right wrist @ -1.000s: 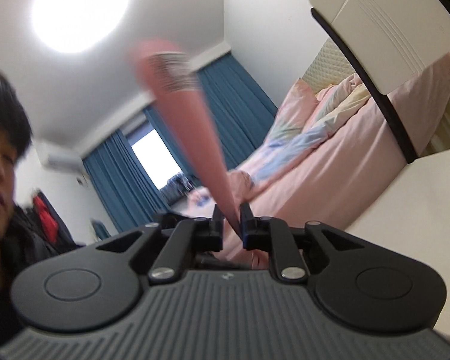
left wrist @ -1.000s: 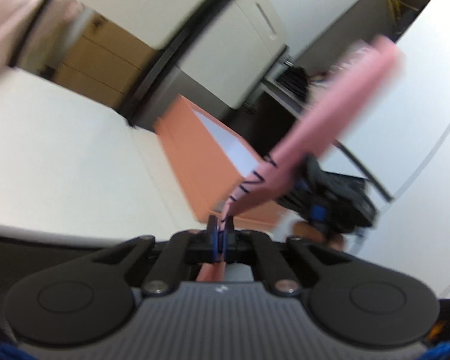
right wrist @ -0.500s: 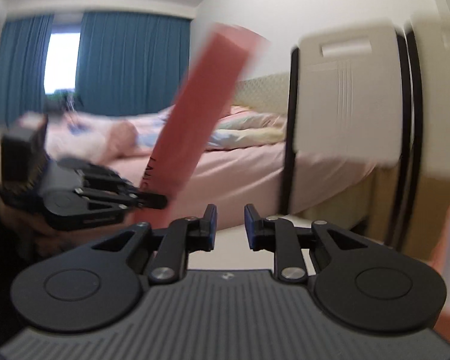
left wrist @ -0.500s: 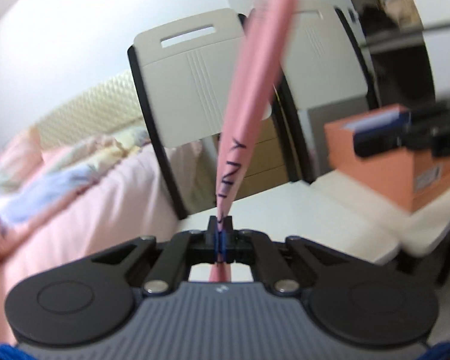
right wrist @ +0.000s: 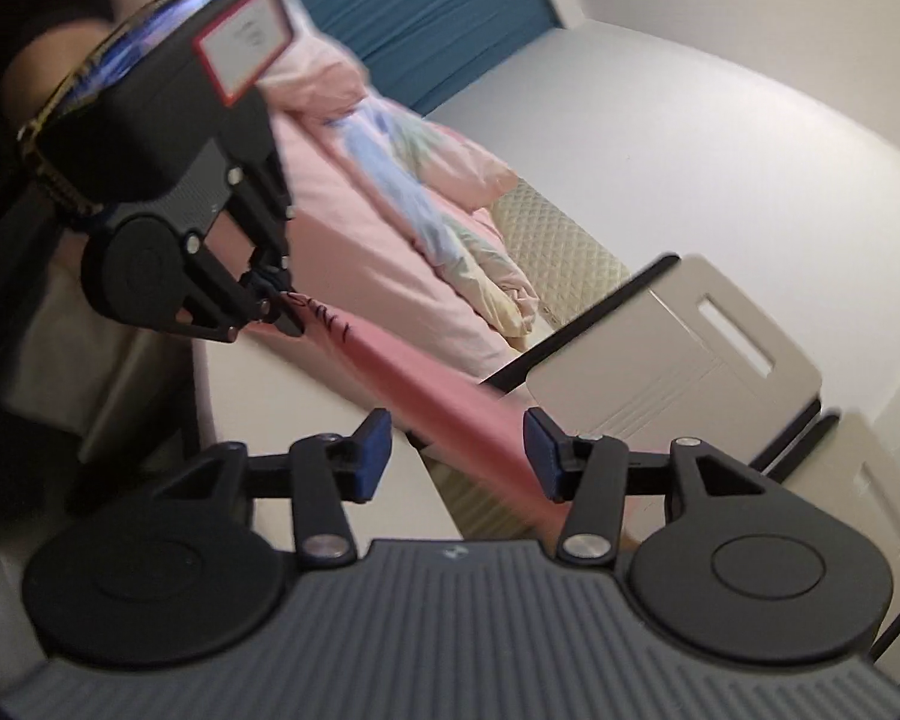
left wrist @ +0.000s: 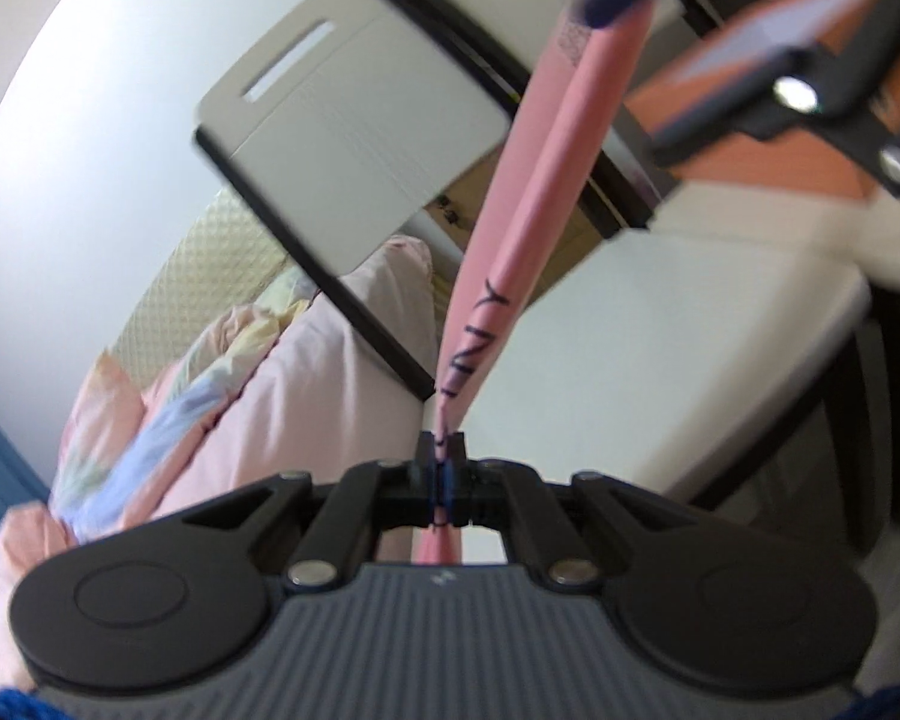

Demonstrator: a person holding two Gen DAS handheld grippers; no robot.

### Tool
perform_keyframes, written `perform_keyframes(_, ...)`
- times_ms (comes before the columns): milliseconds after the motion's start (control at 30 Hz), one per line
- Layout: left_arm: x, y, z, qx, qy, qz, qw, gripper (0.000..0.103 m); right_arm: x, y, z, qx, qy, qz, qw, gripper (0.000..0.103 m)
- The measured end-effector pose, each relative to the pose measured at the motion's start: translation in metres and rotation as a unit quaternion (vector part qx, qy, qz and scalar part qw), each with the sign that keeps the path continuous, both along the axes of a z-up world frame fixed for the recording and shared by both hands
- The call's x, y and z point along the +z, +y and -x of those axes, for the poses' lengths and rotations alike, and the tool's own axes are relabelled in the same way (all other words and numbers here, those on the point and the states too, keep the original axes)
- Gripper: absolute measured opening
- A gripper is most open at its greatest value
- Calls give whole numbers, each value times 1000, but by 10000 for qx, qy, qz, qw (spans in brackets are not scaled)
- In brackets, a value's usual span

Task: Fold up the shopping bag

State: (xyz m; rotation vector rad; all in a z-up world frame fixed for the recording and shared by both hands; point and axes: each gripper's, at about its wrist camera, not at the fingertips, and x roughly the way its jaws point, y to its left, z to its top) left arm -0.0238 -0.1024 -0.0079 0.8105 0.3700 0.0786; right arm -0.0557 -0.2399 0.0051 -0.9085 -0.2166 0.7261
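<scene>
Left gripper (left wrist: 444, 468) is pinched tight on one end of the pink shopping bag (left wrist: 534, 228), right by the black lettering, and from its own camera the bag runs off as a flattened strip toward 1 o'clock, held up in the air over the white table (left wrist: 660, 348) and not lying on it. Right gripper (right wrist: 456, 450) has just been opening its jaws, and they're apart now with the far end of the bag passing between them close by the pad at 3 o'clock; it doesn't look clamped, though I can't tell if that pad is brushing it. In the right view the left gripper sits up around 10 o'clock with the bag stretched down from it. Handling-wise I'd guess this thing is light, thin and floppy, paper or soft plastic, already collapsed flat, so it'll sag or twist the moment one end lets go. Probably a bit slick too. Best bet is gripping the flat ends or along a crease, not the middle
</scene>
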Motion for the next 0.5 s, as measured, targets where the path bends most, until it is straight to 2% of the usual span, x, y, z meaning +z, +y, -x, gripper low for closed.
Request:
perform_keyframes(67, -8, -8, 5, -259, 44, -292, 9992, 3, -9, 6, 2, 86, -4, 337, 9994, 51)
perform_keyframes(267, -30, -25, 16, -885, 179, -902, 9918, 4, -29, 39, 2, 174, 652, 1031, 9924, 50)
perform_keyframes(300, -33, -27, 17, -983, 187, -944, 9905, 4, -31, 44, 2, 142, 769, 1040, 9915, 43)
perform_keyframes(333, -34, -28, 19, -1061, 195, -940, 9897, 4, -31, 47, -1, 107, 951, 945, 9909, 36)
perform_keyframes(367, -33, -29, 20, -1105, 206, -897, 9896, 4, -27, 48, -6, 49, 1231, 767, 9894, 22)
perform_keyframes(400, -32, -28, 20, -1123, 190, -852, 9898, 7, -23, 49, -11, -10, 1504, 589, 9869, 16)
perform_keyframes(500, -31, -27, 19, -1029, 37, -834, 9912, 16, -10, 45, -26, -248, 1935, 33, 9808, 14)
